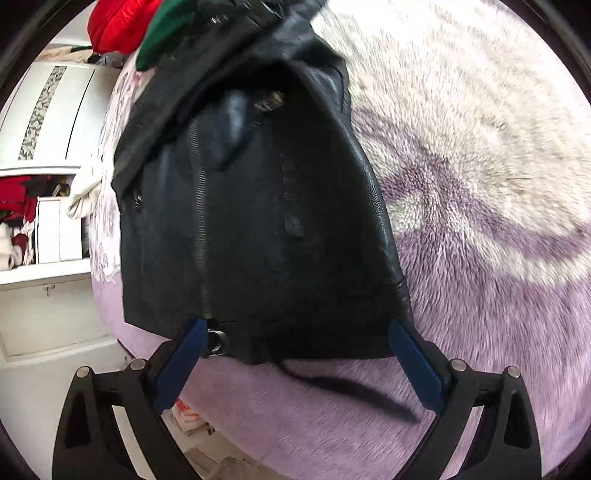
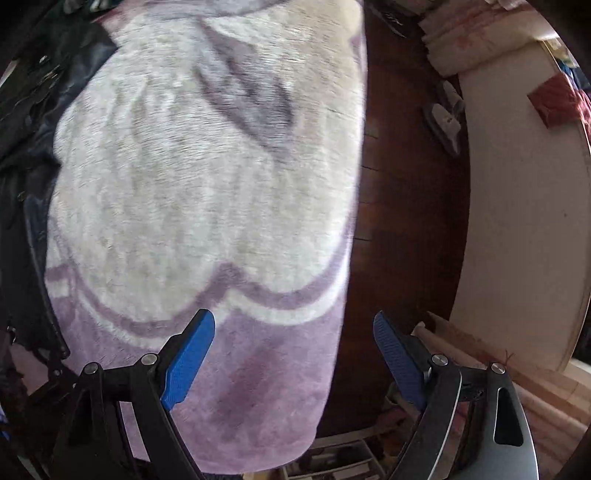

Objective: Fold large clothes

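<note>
A black leather jacket (image 1: 258,206) lies on a purple and cream fleece blanket (image 1: 480,184), its zipper running down the front. My left gripper (image 1: 297,326) is open, its blue pads on either side of the jacket's near hem, with nothing held. In the right wrist view the jacket (image 2: 26,147) runs along the left edge of the blanket (image 2: 207,177). My right gripper (image 2: 293,319) is open and empty above the blanket's near right part, apart from the jacket.
Red and green garments (image 1: 125,22) lie beyond the jacket. A white cabinet (image 1: 48,122) with clothes on a shelf stands left of the bed. Right of the bed is a dark wood floor (image 2: 406,206), slippers (image 2: 443,118) and a white wall (image 2: 524,221).
</note>
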Demonstrator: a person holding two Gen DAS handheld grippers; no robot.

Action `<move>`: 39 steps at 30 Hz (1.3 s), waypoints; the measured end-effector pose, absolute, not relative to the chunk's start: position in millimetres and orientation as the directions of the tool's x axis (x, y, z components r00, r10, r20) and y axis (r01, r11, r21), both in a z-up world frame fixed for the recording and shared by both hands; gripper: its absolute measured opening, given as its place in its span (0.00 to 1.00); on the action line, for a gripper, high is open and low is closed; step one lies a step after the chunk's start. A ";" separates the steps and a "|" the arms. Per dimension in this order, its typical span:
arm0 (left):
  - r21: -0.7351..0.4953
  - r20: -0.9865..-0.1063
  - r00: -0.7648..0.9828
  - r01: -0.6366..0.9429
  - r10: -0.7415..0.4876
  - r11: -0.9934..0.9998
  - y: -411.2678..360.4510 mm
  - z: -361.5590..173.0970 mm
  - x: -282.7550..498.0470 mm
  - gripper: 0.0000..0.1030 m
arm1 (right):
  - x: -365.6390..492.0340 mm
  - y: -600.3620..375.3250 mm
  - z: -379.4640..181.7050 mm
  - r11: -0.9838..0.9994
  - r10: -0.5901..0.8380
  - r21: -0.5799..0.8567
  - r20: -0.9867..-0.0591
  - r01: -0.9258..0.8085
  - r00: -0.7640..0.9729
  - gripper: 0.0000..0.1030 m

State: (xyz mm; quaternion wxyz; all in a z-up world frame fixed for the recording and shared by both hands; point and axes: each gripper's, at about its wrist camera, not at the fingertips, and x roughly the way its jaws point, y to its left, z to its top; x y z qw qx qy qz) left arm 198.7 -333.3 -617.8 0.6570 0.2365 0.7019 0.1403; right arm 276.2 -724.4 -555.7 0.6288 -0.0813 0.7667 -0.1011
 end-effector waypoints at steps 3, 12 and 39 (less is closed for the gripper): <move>0.520 -0.848 -0.052 0.108 0.527 0.847 -334.1 -626.5 208.2 0.98 | 288.6 -744.2 -565.2 0.970 -0.223 -0.239 -0.950 0.049 -0.220 0.87; 0.460 -0.878 -0.063 0.160 0.474 0.874 -374.2 -632.9 188.1 0.98 | 321.1 -745.7 -578.2 0.977 -0.193 -0.207 -0.958 0.045 -0.212 0.87; 0.193 -0.974 0.098 -0.118 0.205 0.974 -184.5 -514.3 210.9 0.08 | 483.8 -524.1 -641.2 0.606 0.782 0.722 -0.617 0.334 -0.083 0.22</move>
